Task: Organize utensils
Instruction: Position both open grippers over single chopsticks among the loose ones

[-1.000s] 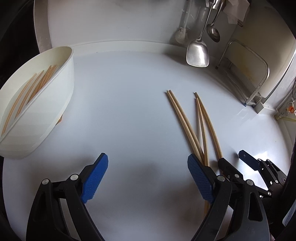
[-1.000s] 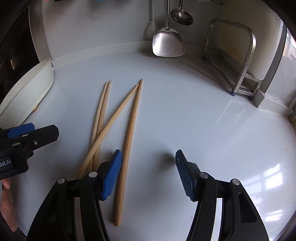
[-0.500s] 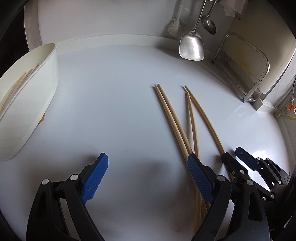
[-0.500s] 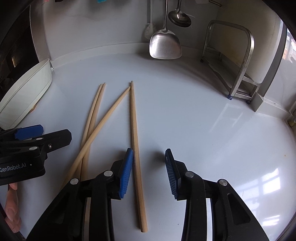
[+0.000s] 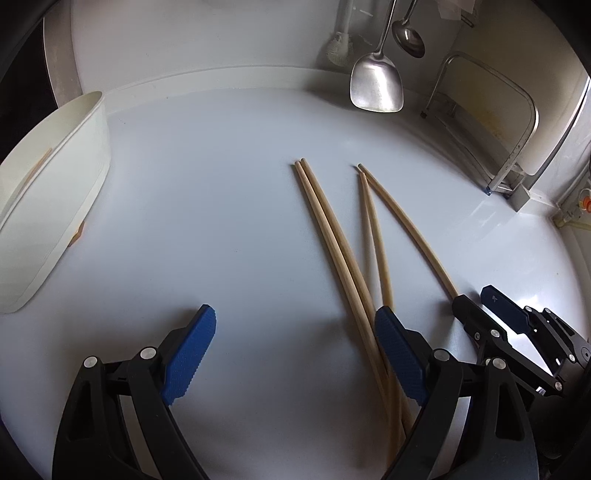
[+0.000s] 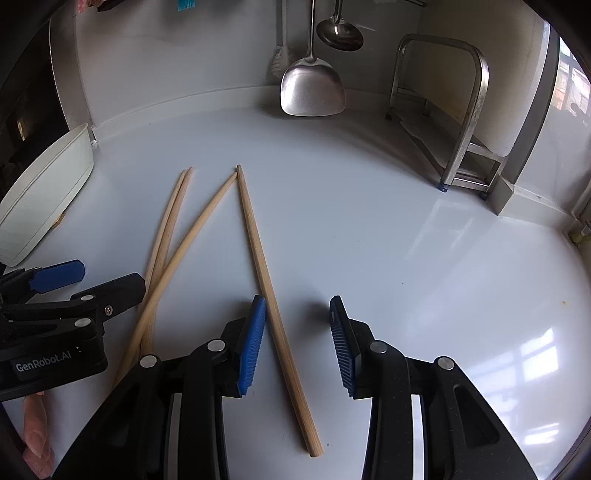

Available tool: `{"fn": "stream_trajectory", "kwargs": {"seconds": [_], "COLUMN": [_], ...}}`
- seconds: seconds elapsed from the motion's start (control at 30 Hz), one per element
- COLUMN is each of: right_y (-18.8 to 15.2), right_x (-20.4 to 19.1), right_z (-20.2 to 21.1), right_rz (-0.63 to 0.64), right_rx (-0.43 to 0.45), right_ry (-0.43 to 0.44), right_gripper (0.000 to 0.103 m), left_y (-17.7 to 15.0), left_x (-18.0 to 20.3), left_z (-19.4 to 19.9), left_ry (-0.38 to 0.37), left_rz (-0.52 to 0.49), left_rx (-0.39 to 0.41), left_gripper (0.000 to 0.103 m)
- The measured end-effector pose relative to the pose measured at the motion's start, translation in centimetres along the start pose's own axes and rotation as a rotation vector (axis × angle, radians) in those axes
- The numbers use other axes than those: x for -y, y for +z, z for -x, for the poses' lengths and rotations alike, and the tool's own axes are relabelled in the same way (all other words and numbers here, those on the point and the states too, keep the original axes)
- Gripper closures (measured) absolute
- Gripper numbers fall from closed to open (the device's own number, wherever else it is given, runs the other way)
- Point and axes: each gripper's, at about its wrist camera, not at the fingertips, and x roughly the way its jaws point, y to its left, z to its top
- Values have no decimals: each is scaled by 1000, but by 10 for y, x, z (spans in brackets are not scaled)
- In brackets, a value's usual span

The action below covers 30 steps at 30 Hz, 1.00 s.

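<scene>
Several wooden chopsticks lie on the white counter. In the right wrist view one chopstick [image 6: 269,291] lies between the blue pads of my open right gripper [image 6: 297,341], close to the left pad, untouched by the right pad. A crossed chopstick [image 6: 184,254] and a pair [image 6: 166,229] lie to its left. My left gripper [image 5: 291,354] is open and empty; the pair [image 5: 332,240] runs under its right finger. A white oval holder [image 5: 55,206] with chopsticks inside stands at the far left.
A steel spatula [image 6: 312,88] and ladle [image 6: 340,33] hang on the back wall. A metal rack [image 6: 461,122] stands at the right. The left gripper shows in the right wrist view [image 6: 74,295]. The counter's raised back edge curves behind.
My right gripper has narrowed its opening and shifted left, so one chopstick now lies between its pads. The left gripper has turned right, so the holder slid toward the view's left edge.
</scene>
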Motion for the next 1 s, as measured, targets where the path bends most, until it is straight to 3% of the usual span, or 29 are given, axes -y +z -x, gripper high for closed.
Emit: {"fn": "stream_trajectory", "kwargs": {"seconds": [0.37,0.77,1.0], "right_y": [0,1,3], "right_x": [-1,1,-2], "right_z": [0,0,-3], "right_rz": [-1,-2,12], "right_rx": [5,5,7], "right_ry": [-4,-3,-5], "right_gripper": [68,68,68], "left_y": [-1,-5,8], "left_x": [1,-6,-21], "left_z": [-3,-3,-10], "left_ry": [25,117,137], "left_rz": [-7,-64,-31], "left_rx": [7,7,-1], "left_gripper": [17,15,15]}}
